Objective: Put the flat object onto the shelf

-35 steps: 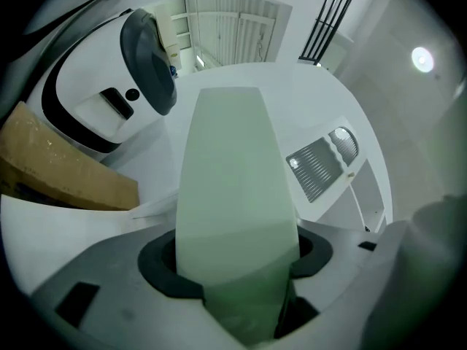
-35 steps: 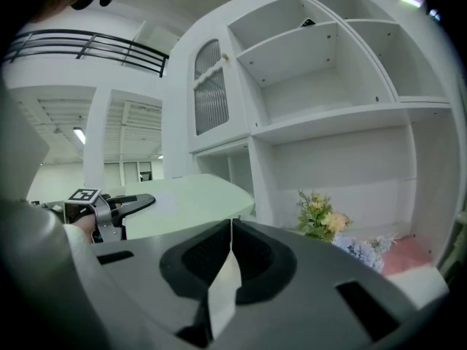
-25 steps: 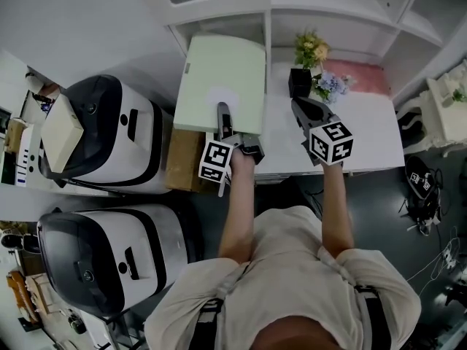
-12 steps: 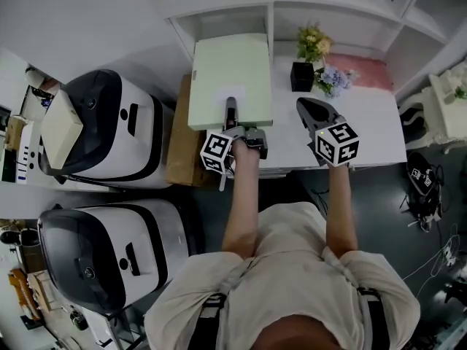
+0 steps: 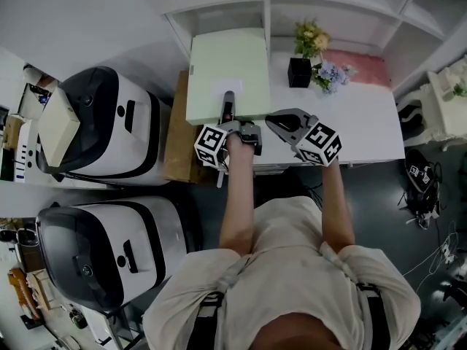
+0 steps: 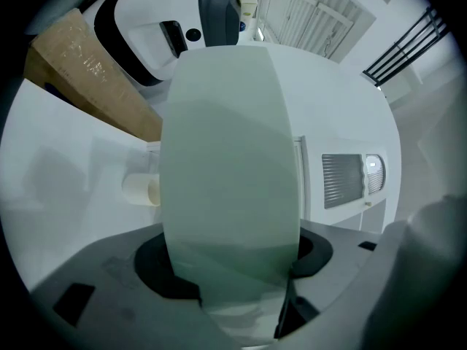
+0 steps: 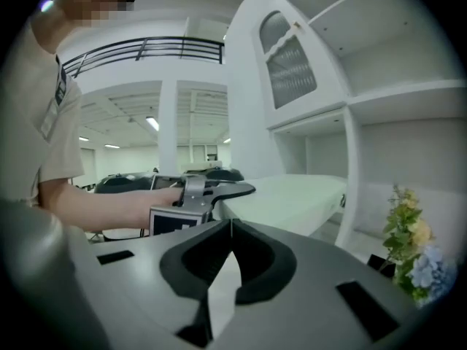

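Note:
The flat object [image 5: 226, 64] is a pale green board. It lies level over the left end of the white desk [image 5: 365, 133], its far edge at the open lower bay of the white shelf unit [image 5: 219, 17]. My left gripper [image 5: 228, 104] is shut on the board's near edge. In the left gripper view the flat object [image 6: 230, 159] fills the middle, running away from the left gripper [image 6: 233, 275]. My right gripper [image 5: 271, 121] points left toward the left one and is shut, holding nothing. In the right gripper view the right gripper [image 7: 230, 228] faces the left gripper [image 7: 219, 192] and the flat object [image 7: 292, 192].
A black pot with yellow flowers [image 5: 300, 68], blue flowers [image 5: 330, 79] and a pink cloth [image 5: 361, 71] sit at the desk's back. A cardboard box [image 5: 177, 137] stands left of the desk. Two white-and-black machines [image 5: 109, 133] [image 5: 109, 254] stand further left.
The right gripper has swung left, so its jaws now point at the left gripper. The left gripper and board have shifted slightly left.

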The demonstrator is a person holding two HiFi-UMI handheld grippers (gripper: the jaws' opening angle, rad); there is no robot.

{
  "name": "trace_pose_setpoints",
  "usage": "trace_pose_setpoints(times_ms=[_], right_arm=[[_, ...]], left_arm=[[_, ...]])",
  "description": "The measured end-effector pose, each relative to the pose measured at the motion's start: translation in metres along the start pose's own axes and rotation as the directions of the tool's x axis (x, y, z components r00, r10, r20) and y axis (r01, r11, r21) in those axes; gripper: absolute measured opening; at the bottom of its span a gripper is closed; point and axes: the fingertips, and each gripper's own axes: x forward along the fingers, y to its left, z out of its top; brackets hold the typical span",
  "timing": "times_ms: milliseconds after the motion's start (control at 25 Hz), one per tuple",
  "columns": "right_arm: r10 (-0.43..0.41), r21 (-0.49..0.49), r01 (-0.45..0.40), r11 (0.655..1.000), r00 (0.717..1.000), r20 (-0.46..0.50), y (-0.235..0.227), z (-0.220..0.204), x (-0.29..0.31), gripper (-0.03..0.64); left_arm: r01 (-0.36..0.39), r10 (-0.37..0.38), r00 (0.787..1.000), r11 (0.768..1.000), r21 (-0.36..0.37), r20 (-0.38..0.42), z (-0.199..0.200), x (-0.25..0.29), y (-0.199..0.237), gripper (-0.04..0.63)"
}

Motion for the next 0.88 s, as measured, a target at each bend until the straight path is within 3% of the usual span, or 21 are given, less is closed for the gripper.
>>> trace_pose_setpoints(times_ms=[80,400,880], right_arm=[[0.014,-0.028,-0.015,1.000,0.999,-0.034,0.006,-0.006,0.011,0.069],[-0.113,-0.052,0.112,0.992,0.994,-0.013,-0.008,-0.001,0.033,0.069],[-0.186,-0.022,0.187,0.982,0.982,0.034,-0.020,0.013,0.049,0.067]], left_arm=[[0.002,-0.002,1.000,1.000,0.001,-0.019,-0.002,0.001,0.000,0.276],[0.043,-0.044,0.989,0.999,-0.010,-0.139,-0.018,0.009,-0.003,0.276],[0.094,-0.092,0.977,0.996,0.002,-0.191,-0.013,0.018,-0.009,0.281]])
